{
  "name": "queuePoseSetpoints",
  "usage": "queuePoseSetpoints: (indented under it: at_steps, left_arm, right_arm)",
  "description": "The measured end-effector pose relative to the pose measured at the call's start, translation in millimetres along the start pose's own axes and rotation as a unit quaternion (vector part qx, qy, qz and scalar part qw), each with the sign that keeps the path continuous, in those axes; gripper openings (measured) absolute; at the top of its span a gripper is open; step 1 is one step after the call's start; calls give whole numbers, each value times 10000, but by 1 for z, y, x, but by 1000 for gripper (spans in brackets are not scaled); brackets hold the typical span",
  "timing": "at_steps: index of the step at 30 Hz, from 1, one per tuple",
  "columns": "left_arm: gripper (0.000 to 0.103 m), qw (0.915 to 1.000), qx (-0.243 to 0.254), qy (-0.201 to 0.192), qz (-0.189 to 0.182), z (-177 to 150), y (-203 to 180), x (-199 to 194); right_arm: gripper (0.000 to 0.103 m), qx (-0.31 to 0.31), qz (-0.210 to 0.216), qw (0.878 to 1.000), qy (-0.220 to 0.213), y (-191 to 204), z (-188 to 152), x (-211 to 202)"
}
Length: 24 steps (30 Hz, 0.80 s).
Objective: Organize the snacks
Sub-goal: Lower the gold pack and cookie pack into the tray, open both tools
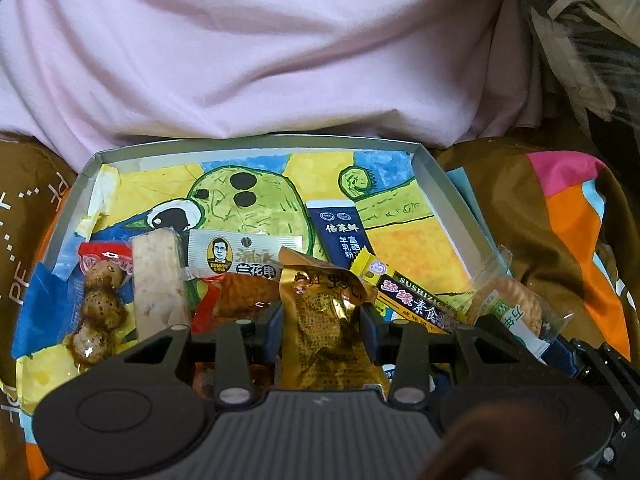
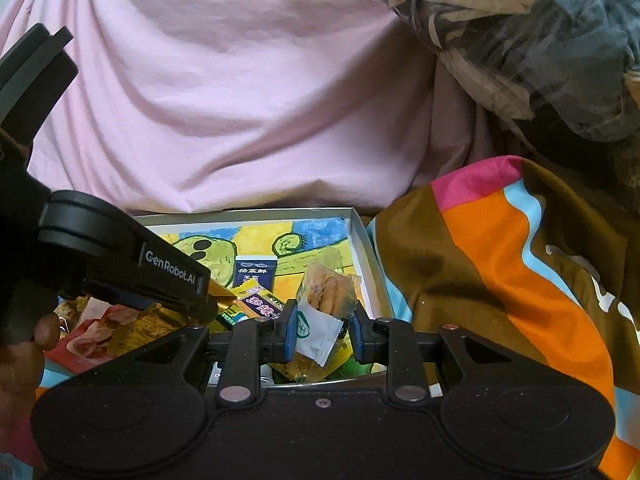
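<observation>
Snacks lie heaped in a shallow grey box (image 1: 436, 172) lined with a bright child's painting. Nearest, the left gripper (image 1: 323, 332) has its fingers closed against both sides of a gold foil packet (image 1: 324, 320), which stands up between them. Just left of those fingers lie a pale nougat bar (image 1: 158, 280) and a clear pack of speckled eggs (image 1: 98, 300); just right, a black and yellow strip packet (image 1: 416, 296). The right gripper (image 2: 323, 330) sits at the box's right end, its fingers apart on either side of a clear cracker packet (image 2: 324, 292); the left finger touches the wrapper, the right one stands clear of it. Beyond the left fingers rest a white sachet with a printed portrait (image 1: 240, 256) and, farther back, a dark blue sachet (image 1: 340, 232). Past the box rises pink cloth (image 1: 280, 60), with a brown, orange and pink patterned blanket (image 2: 500, 260) off to the right.
</observation>
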State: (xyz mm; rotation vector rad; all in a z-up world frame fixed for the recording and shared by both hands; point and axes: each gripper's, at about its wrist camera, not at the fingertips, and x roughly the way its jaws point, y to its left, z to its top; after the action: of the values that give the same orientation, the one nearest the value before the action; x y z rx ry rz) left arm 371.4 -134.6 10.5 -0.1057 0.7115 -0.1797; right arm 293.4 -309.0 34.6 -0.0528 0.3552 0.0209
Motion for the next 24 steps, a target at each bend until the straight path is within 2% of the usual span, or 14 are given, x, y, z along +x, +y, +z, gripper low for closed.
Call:
queuePoseSetpoints:
  at_steps: [5, 11, 14, 16, 24]
  left_arm:
    - [46, 10000, 16, 23, 32, 1, -1, 0]
    - [51, 9999, -64, 76, 16, 2, 0, 1]
    - [60, 10000, -37, 12, 8, 2, -1, -1]
    - [71, 9999, 5, -79, 83, 2, -3, -4]
    - [85, 9995, -188, -203, 165, 4, 5, -11]
  right_arm:
    - [38, 83, -101, 9999, 87, -5, 0, 3]
    - [57, 37, -207, 9997, 152, -6, -2, 4]
    - [66, 18, -226, 9996, 151, -6, -2, 3]
    - [72, 28, -217, 9997, 145, -6, -2, 3]
    - [84, 89, -190, 9997, 140, -6, -1, 1]
